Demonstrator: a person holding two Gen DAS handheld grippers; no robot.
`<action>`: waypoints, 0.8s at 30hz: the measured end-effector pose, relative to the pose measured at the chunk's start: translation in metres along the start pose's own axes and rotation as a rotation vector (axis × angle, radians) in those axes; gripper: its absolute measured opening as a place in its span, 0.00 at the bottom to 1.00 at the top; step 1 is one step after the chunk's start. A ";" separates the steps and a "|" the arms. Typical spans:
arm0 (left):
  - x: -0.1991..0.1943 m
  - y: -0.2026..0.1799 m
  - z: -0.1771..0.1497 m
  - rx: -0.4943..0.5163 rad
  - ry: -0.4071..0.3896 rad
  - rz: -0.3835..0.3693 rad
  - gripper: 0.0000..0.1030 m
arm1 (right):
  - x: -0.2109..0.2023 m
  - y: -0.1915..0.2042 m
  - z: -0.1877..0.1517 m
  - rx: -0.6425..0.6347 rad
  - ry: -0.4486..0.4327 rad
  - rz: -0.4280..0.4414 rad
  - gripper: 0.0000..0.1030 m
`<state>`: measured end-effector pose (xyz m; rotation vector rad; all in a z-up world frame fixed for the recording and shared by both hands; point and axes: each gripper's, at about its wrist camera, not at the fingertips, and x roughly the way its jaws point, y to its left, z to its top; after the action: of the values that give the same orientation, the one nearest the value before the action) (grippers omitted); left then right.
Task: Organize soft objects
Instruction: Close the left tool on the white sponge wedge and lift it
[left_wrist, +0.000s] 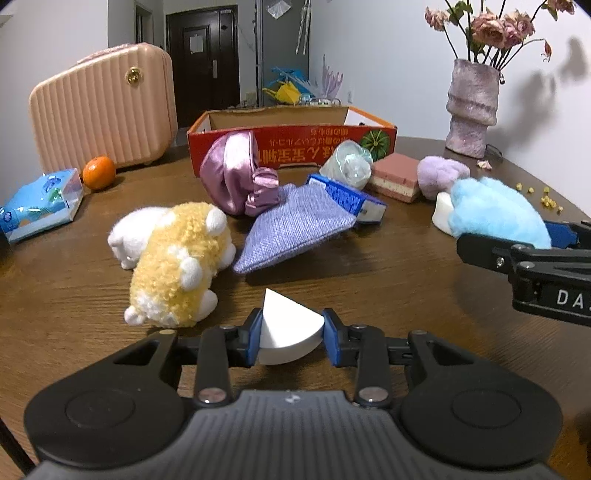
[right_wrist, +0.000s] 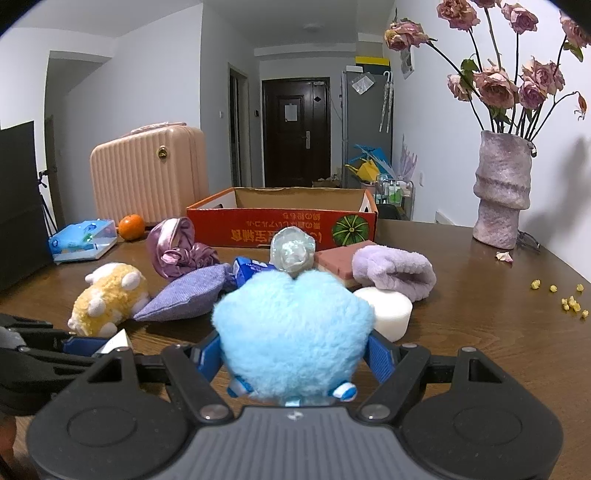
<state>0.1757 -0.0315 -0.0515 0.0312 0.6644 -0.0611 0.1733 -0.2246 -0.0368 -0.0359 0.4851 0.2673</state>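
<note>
My left gripper (left_wrist: 291, 334) is shut on a white wedge-shaped foam piece (left_wrist: 286, 328), just above the table. My right gripper (right_wrist: 293, 352) is shut on a fluffy blue plush (right_wrist: 291, 332), which also shows in the left wrist view (left_wrist: 495, 212). On the table lie a yellow-and-white plush animal (left_wrist: 173, 262), a purple knit pouch (left_wrist: 295, 229), a pink satin bundle (left_wrist: 236, 173), a lilac fluffy item (right_wrist: 395, 271), a white foam cylinder (right_wrist: 391, 314) and a pink layered sponge (left_wrist: 395, 177). The red cardboard box (right_wrist: 284, 221) stands open behind them.
A pink suitcase (left_wrist: 103, 107), an orange (left_wrist: 98, 172) and a tissue pack (left_wrist: 40, 203) stand at the left. A blue carton (left_wrist: 351, 197) and a crumpled plastic cup (left_wrist: 347, 164) lie mid-table. A vase of dried roses (right_wrist: 502, 195) and yellow crumbs (right_wrist: 569, 299) are at the right.
</note>
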 end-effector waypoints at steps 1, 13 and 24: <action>-0.003 0.001 0.001 -0.004 -0.011 0.000 0.33 | -0.001 0.000 0.000 0.001 -0.005 0.002 0.74; -0.034 0.002 0.016 0.002 -0.137 0.001 0.33 | -0.013 0.006 0.010 -0.020 -0.072 -0.001 0.74; -0.053 0.011 0.047 -0.017 -0.230 0.012 0.34 | -0.018 0.014 0.038 -0.036 -0.132 -0.011 0.74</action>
<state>0.1643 -0.0205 0.0183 0.0119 0.4350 -0.0467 0.1717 -0.2114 0.0052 -0.0552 0.3486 0.2660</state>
